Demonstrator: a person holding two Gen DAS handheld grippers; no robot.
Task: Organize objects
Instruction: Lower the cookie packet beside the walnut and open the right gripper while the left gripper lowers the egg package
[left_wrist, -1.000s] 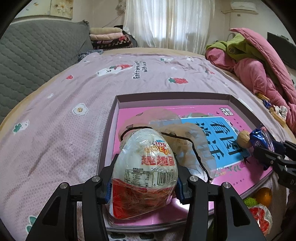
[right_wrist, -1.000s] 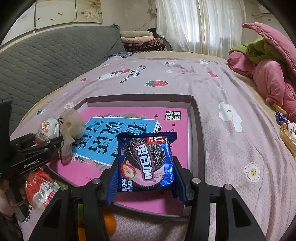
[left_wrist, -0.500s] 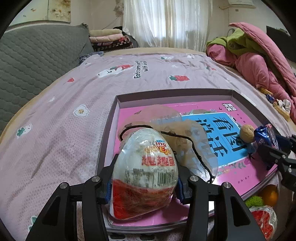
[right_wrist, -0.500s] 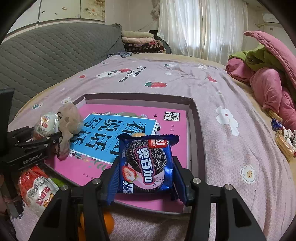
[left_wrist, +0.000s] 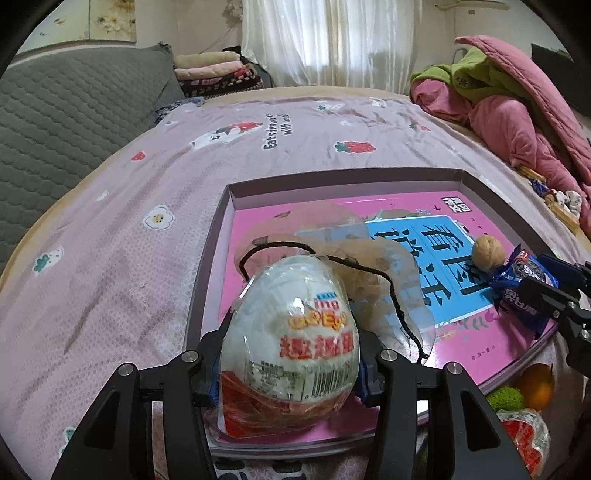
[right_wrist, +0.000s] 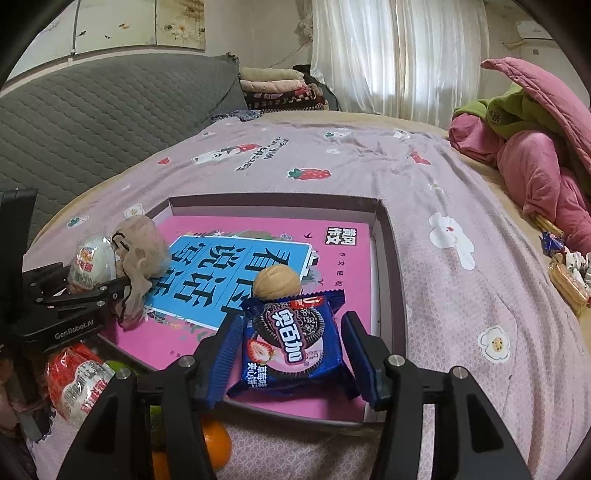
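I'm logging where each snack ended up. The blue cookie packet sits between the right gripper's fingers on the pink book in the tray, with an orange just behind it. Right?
Not quite: the thing just behind the blue cookie packet is a walnut, not an orange, as the right wrist view shows. The rest holds: the packet lies on the pink book in the tray, between the opening fingers of the right gripper.

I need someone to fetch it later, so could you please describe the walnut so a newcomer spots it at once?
On the bed lies a shallow box lined with a pink book. On that book, just behind the blue cookie packet, sits the walnut: the only small, round, tan, unwrapped thing there.
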